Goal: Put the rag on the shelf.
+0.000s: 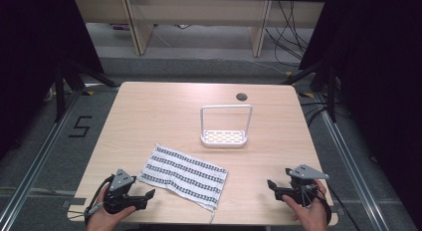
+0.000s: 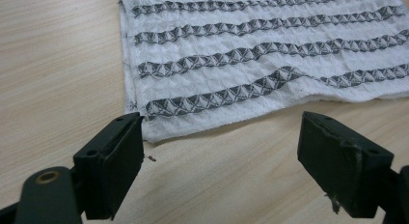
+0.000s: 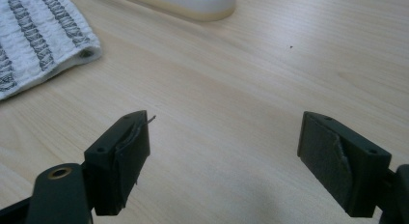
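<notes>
1. The pale wooden rectangular surface (image 1: 149, 106) has rounded corners. Its far half is bare apart from a small dark round grommet hole (image 1: 241, 96) near the far edge.
2. The white rectangular cloth with dark zigzag stripes (image 1: 183, 174) lies flat and skewed, left of the middle in the near half. Its near right corner comes close to the near edge of the surface, while its left short edge stops just beside the left tongs.
3. The white plastic tray with a tall hoop handle (image 1: 225, 138) stands upright near the middle, apart from the cloth's far edge, with bare wood all round it.
4. The right tongs (image 1: 276, 187) sit at the near right corner, jaws spread wide with nothing between them. A broad stretch of bare wood lies between them and the cloth.
5. The left tongs (image 1: 145, 197) sit at the near left, jaws spread and holding nothing, aimed at the cloth's near left corner (image 2: 144, 132), which lies just beyond the fingertips.
</notes>
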`<state>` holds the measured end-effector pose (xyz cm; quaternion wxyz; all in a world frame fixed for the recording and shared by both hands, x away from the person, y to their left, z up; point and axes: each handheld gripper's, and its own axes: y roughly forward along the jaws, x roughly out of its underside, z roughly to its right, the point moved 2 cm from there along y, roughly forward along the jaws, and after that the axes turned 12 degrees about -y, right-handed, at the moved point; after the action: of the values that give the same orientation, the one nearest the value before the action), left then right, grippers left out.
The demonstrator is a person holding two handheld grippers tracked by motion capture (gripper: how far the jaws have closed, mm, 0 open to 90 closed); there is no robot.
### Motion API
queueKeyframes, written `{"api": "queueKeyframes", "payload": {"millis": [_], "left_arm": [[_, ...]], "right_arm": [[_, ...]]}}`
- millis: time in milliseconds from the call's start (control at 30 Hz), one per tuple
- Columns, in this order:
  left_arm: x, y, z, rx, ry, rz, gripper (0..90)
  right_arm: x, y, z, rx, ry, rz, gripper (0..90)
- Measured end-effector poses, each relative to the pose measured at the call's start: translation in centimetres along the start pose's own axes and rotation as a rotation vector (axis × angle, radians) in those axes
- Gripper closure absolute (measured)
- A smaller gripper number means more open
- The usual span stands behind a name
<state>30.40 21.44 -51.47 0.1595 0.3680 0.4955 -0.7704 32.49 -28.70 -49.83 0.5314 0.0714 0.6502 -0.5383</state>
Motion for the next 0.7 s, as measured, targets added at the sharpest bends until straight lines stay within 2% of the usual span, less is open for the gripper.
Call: {"api": "queueKeyframes", "payload": {"millis": [33,133,167,200,267,300,333,367,433,500,533,567,700], "left_arm": [[0.00,0.00,-0.01,-0.001,0.000,0.001,15.9],[-0.01,-0.06,-0.02,-0.007,0.007,-0.003,15.8],[-0.01,-0.06,-0.02,-0.007,0.006,-0.002,15.9],[-0.01,-0.06,-0.01,-0.007,0.006,-0.003,15.8],[0.00,-0.03,0.02,-0.002,0.002,-0.003,15.9],[-0.02,-0.09,0.04,-0.006,0.010,-0.005,15.9],[-0.01,-0.11,0.09,-0.010,0.009,-0.006,15.9],[-0.02,-0.13,0.15,-0.013,0.010,-0.008,15.9],[0.04,0.09,0.33,0.001,-0.007,0.022,15.9],[0.01,-0.05,0.28,-0.003,0.013,-0.003,15.9],[0.03,0.07,0.48,-0.002,-0.006,0.010,15.9],[0.00,-0.06,0.45,0.009,0.015,-0.001,15.9],[0.02,-0.04,0.94,0.032,0.002,-0.001,15.9]], "right_arm": [[0.00,0.01,-0.13,-0.016,0.013,-0.007,20.1],[0.00,0.17,-0.20,-0.033,0.005,-0.001,20.4],[-0.04,0.07,-0.24,-0.013,0.002,-0.003,20.5],[-0.04,0.16,-0.19,-0.021,-0.008,0.004,20.5],[-0.08,0.22,-0.37,-0.029,0.000,0.002,20.9],[-0.10,0.13,-0.62,-0.026,0.029,-0.005,21.0],[-0.12,0.08,-0.71,-0.025,0.036,-0.007,21.5],[-0.13,0.13,-0.43,-0.028,-0.001,0.000,22.1],[-0.20,0.10,-0.49,-0.028,-0.004,0.001,22.9],[-0.26,0.14,-0.45,-0.032,-0.028,0.011,23.6],[-0.27,0.11,-0.52,-0.032,-0.019,0.008,24.0],[-0.28,0.17,-0.60,-0.031,-0.006,0.013,24.4],[-0.34,0.14,-0.56,-0.021,-0.017,0.009,25.5]]}}
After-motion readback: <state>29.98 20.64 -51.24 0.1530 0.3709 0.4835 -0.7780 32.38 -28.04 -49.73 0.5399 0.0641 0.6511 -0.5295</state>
